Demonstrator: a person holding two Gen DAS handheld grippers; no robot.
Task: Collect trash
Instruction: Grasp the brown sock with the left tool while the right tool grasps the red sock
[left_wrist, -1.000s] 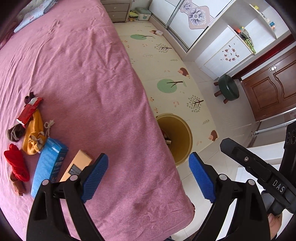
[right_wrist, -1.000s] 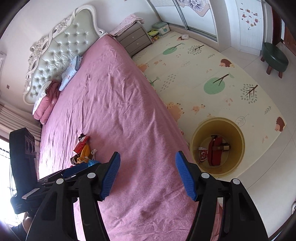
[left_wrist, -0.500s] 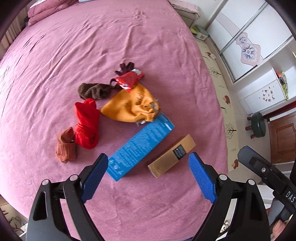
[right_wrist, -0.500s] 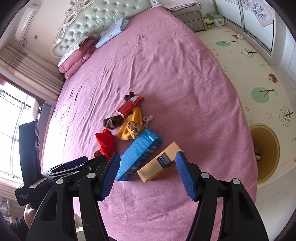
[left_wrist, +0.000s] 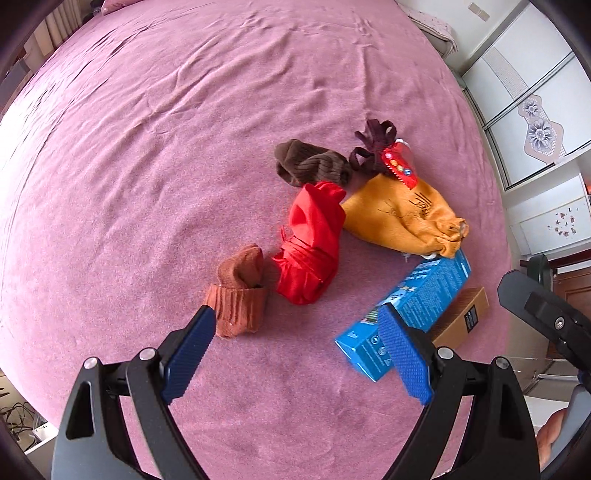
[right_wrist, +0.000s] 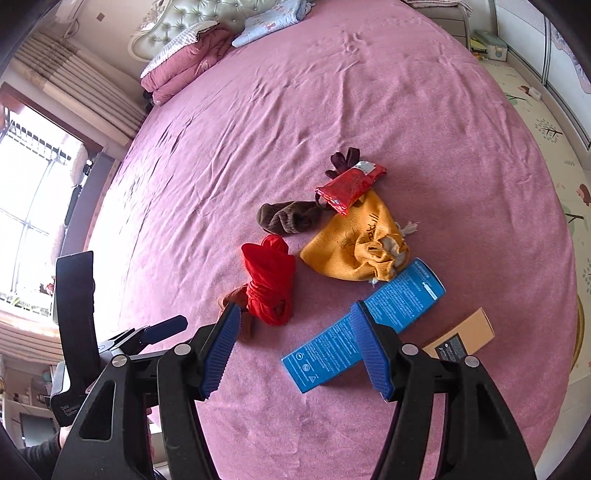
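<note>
Both grippers (left_wrist: 295, 339) (right_wrist: 295, 332) point steeply down, fingers (left_wrist: 188, 354) apart.

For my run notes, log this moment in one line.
left gripper: open, empty | right gripper: open, empty | blue box, tan box: on bed

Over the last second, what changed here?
Both grippers swung away from the yellow bin on the floor to above the clutter on the pink bedspread: left gripper near the rust-orange sock, right gripper near the long blue cardboard box. Nothing grasped; items unmoved, fingers open.
</note>
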